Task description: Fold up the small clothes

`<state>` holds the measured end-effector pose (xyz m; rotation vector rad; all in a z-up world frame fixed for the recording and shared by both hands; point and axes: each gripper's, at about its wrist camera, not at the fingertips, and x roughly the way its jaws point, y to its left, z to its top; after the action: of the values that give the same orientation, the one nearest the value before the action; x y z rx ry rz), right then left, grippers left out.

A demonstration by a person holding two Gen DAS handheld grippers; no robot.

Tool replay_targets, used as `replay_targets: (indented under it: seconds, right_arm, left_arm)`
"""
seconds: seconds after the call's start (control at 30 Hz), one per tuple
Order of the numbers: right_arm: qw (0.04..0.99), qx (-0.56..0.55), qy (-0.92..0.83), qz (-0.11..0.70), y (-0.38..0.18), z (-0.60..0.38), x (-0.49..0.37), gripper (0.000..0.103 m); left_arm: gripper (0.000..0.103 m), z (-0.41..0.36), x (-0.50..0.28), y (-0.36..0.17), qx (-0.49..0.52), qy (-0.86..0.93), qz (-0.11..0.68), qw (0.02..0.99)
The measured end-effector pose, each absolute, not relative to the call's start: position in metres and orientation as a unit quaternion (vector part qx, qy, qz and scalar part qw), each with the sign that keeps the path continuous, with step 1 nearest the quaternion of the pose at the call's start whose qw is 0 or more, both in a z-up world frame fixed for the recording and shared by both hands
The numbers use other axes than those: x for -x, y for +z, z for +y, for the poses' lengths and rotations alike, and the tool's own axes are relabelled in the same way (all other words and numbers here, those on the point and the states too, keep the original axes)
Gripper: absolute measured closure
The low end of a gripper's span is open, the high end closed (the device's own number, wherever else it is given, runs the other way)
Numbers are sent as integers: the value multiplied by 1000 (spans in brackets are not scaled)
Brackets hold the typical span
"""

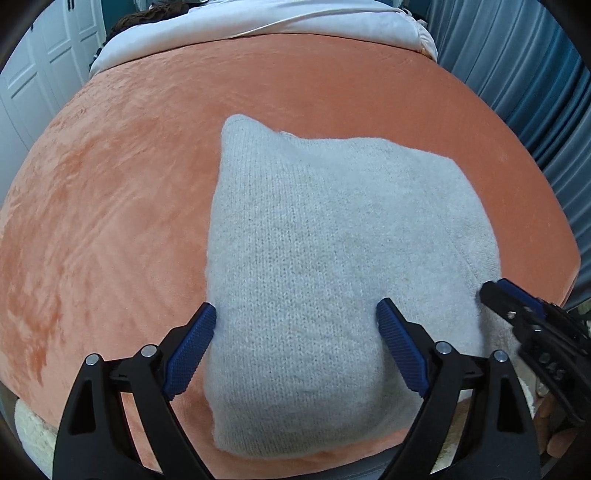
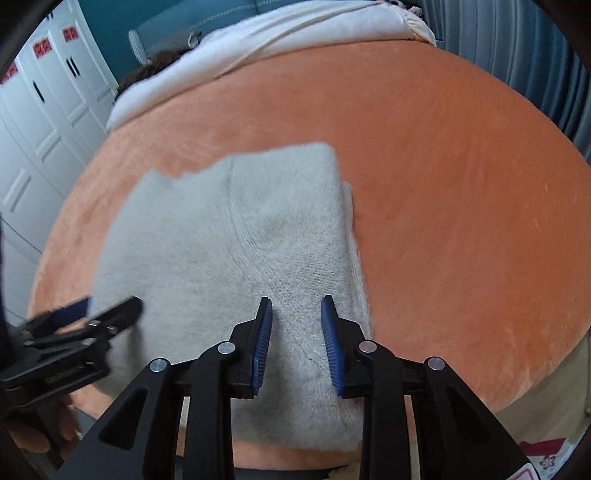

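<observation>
**Folded knit on the orange bed, both tongs spread**

A pale grey fuzzy knitted garment [image 1: 325, 258] lies folded into a rough rectangle on the near part of a bed covered by an orange plush blanket [image 1: 129, 184]. A ribbed seam runs down its right portion, and a lower layer peeks out along its right edge.

The left tongs [image 1: 295, 319] hover over the garment's near left part, blue-padded fingers wide apart and holding nothing. The right tongs [image 2: 296, 308] hang over the near right part, fingers parted with a narrower gap, also holding nothing.

Beyond the blanket lies a white duvet [image 1: 258, 26]. White panelled cupboard doors [image 2: 48, 110] stand left, grey-blue curtains [image 1: 517, 74] right.
</observation>
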<state>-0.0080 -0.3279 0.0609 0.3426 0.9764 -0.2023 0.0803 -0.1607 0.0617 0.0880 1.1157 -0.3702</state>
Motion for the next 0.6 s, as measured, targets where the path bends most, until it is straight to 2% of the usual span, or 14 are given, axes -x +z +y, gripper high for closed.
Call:
replay_targets:
  seconds: [0.03, 0.1, 0.3, 0.6]
  right_arm:
    - [867, -173, -102, 457, 65, -332, 15, 67]
    - [869, -188, -118, 442, 69, -337, 26, 47]
    - [846, -240, -119, 462, 44, -351, 45, 35]
    - [821, -325, -69, 464, 0, -362, 37, 19]
  left_arm:
    - [17, -158, -79, 63, -36, -176, 527, 831]
    - [17, -153, -76, 67, -32, -180, 526, 830]
    - [11, -116, -61, 66, 32, -203, 519, 830]
    - [8, -104, -79, 29, 111, -229, 569, 782]
